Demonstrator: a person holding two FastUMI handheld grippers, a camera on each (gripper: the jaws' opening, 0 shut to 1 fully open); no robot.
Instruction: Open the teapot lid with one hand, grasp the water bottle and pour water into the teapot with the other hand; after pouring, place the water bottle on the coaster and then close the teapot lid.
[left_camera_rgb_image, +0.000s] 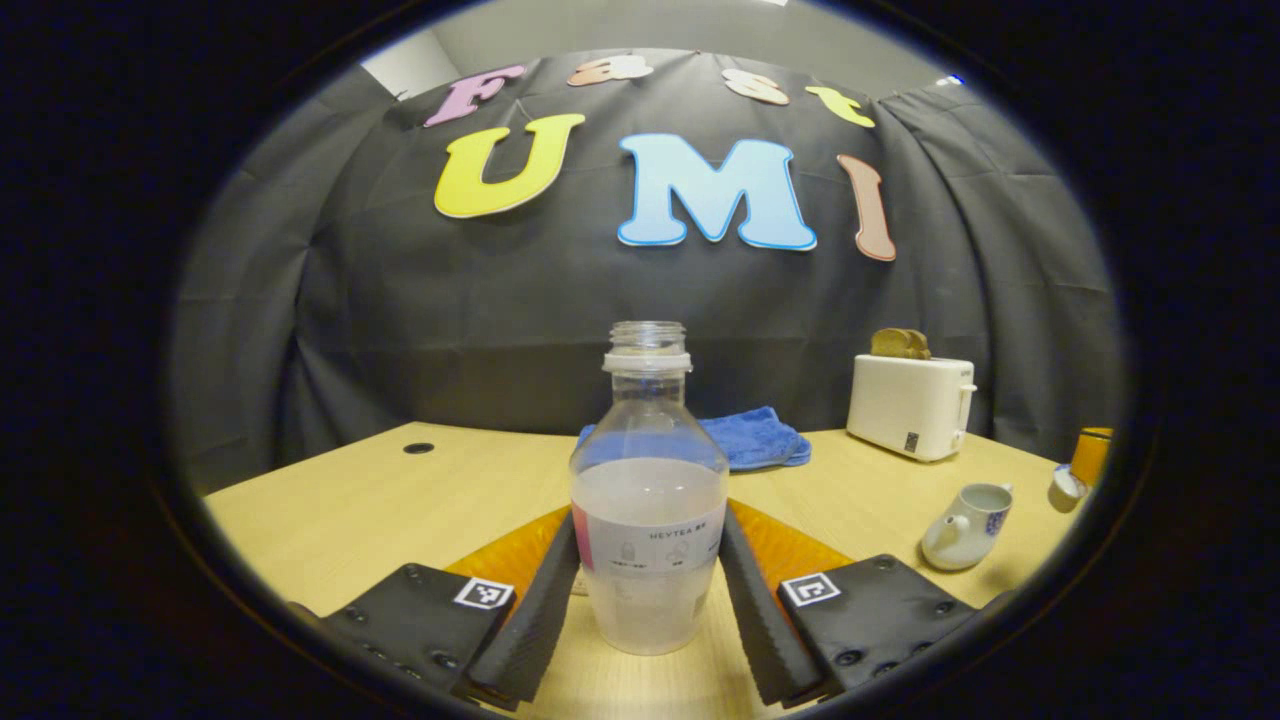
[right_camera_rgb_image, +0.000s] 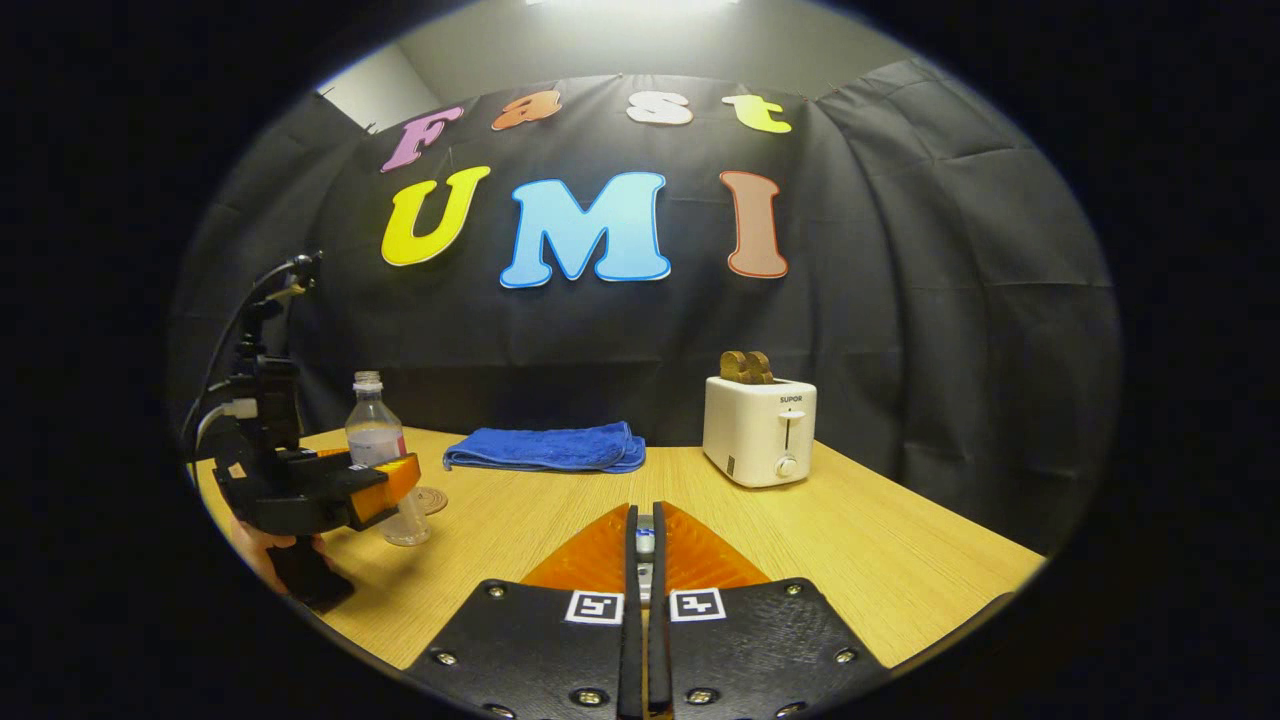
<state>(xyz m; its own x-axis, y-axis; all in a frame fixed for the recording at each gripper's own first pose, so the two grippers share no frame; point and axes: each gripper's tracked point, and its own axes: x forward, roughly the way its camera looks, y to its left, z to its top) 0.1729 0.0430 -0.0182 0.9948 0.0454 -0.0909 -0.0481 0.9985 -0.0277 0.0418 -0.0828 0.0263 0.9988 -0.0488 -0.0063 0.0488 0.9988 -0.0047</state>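
Note:
A clear, uncapped water bottle (left_camera_rgb_image: 648, 440), about half full, stands on the wooden table between the fingers of my left gripper (left_camera_rgb_image: 648, 520). Both fingers lie against its sides at label height. In the right gripper view the bottle (right_camera_rgb_image: 375, 435) and that left gripper (right_camera_rgb_image: 395, 480) sit far left, beside a round coaster (right_camera_rgb_image: 432, 499). The white teapot (left_camera_rgb_image: 965, 525) stands lidless at the right of the left gripper view. Beyond it, the lid (left_camera_rgb_image: 1065, 487) hangs in my right gripper (left_camera_rgb_image: 1088, 458). My right gripper (right_camera_rgb_image: 645, 515) is shut on the small lid (right_camera_rgb_image: 645, 541), held over the table.
A white toaster (right_camera_rgb_image: 760, 430) with bread in it stands at the back right. A folded blue cloth (right_camera_rgb_image: 548, 447) lies at the back of the table (right_camera_rgb_image: 880, 560). A hand (right_camera_rgb_image: 262, 560) holds the left gripper from below.

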